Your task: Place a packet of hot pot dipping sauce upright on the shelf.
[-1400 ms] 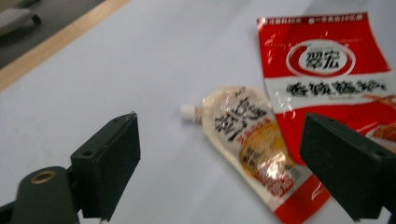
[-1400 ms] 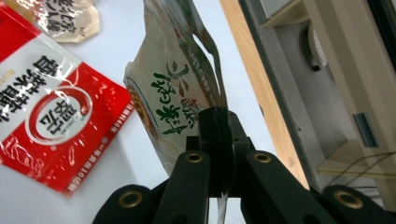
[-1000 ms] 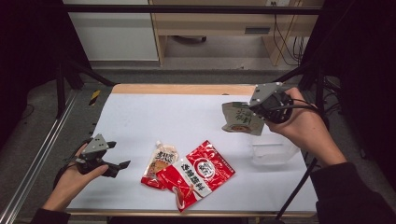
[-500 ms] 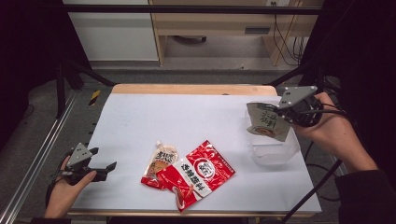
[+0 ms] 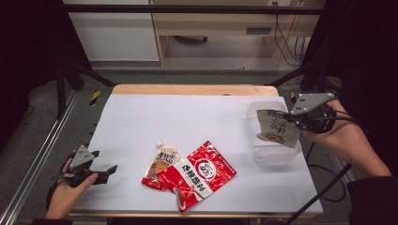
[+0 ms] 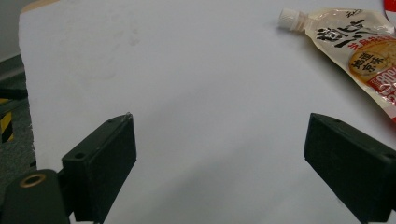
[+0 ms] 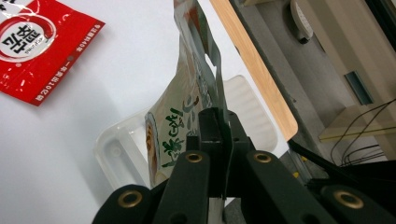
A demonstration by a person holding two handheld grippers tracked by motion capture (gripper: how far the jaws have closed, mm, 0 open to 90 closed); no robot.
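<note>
My right gripper (image 5: pixel 287 115) is shut on a grey-green food pouch (image 5: pixel 278 129), which hangs over a clear plastic tub (image 5: pixel 272 157) at the right side of the white table. In the right gripper view the pouch (image 7: pixel 180 112) is pinched edge-on between the jaws, with the tub (image 7: pixel 119 154) behind and below it. My left gripper (image 5: pixel 109 171) stands open at the table's front left, its jaws wide apart over bare white surface. A beige spouted pouch (image 5: pixel 163 161) and a red pouch (image 5: pixel 197 174) lie overlapping at the front middle; the beige spouted pouch (image 6: pixel 359 56) lies ahead to the right in the left gripper view.
The white table (image 5: pixel 187 117) has a wooden strip along its far edge (image 5: pixel 192 89). A metal rail (image 5: pixel 37 164) runs along the left side. Cables (image 5: pixel 328 183) trail from the right gripper off the table's right edge.
My right gripper has carried the grey-green pouch rightward to above the clear tub. My left gripper has drawn back toward the front left corner of the table.
</note>
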